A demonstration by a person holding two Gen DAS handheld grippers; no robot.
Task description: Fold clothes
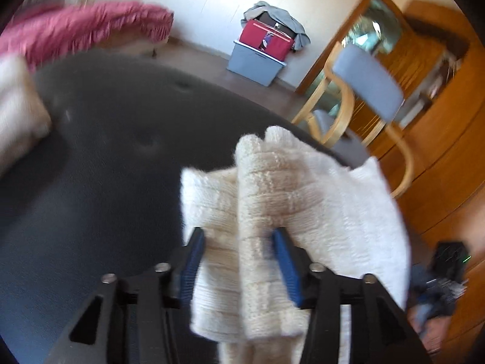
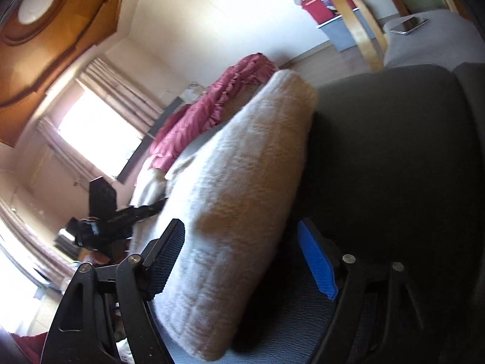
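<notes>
A cream knitted garment (image 1: 272,188) lies bunched on a dark padded surface (image 1: 106,151). In the left wrist view my left gripper (image 1: 239,251) stands open, its blue pads on either side of a raised fold of the garment. In the right wrist view the same cream garment (image 2: 242,182) runs as a long folded roll across the dark surface (image 2: 394,151). My right gripper (image 2: 242,261) is open wide around the roll's near end, and the blue pad (image 2: 316,264) stands clear of the cloth. The black body of the left gripper (image 2: 103,212) shows at the roll's far side.
A pink ruffled cover (image 1: 91,30) lies beyond the dark surface, with another cream piece (image 1: 18,103) at its left edge. A wooden chair with grey pads (image 1: 366,85), a grey bin with a red case (image 1: 257,60) and a wooden cabinet (image 1: 439,127) stand to the right. A phone (image 2: 409,25) rests on the chair seat.
</notes>
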